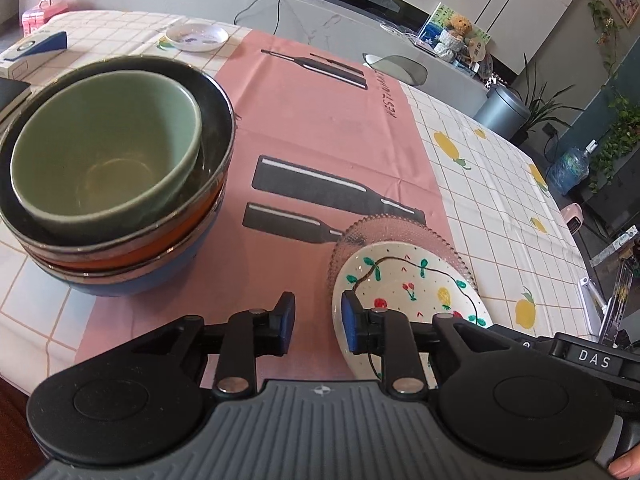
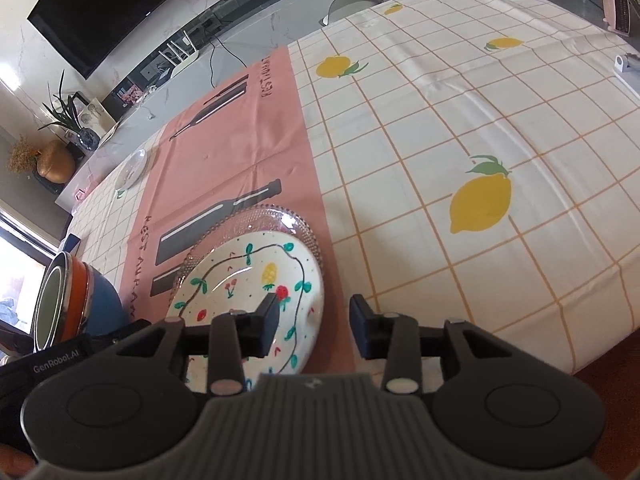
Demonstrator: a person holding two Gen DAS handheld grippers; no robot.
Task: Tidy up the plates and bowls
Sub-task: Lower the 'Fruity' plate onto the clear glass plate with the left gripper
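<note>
A white plate painted with fruit and vines [image 1: 400, 276] [image 2: 240, 272] lies on a clear glass plate with a beaded rim [image 1: 384, 228] [image 2: 272, 218] on the pink mat. My left gripper [image 1: 319, 322] is open at the painted plate's left rim, one finger over the plate and one over the mat. My right gripper [image 2: 316, 324] is open with the plate's right rim between its fingers, the pads apart from it. Left of the plates stands a stack of bowls [image 2: 76, 300]: a green bowl [image 1: 104, 148] inside a black one, over an orange and a blue one.
A small white dish [image 1: 196, 37] [image 2: 134, 168] sits at the far end of the pink mat [image 1: 320, 128]. The lemon-print tablecloth [image 2: 480, 120] stretches to the right, and its near edge [image 2: 580, 340] drops off. A blue-and-white box [image 1: 36, 46] lies far left.
</note>
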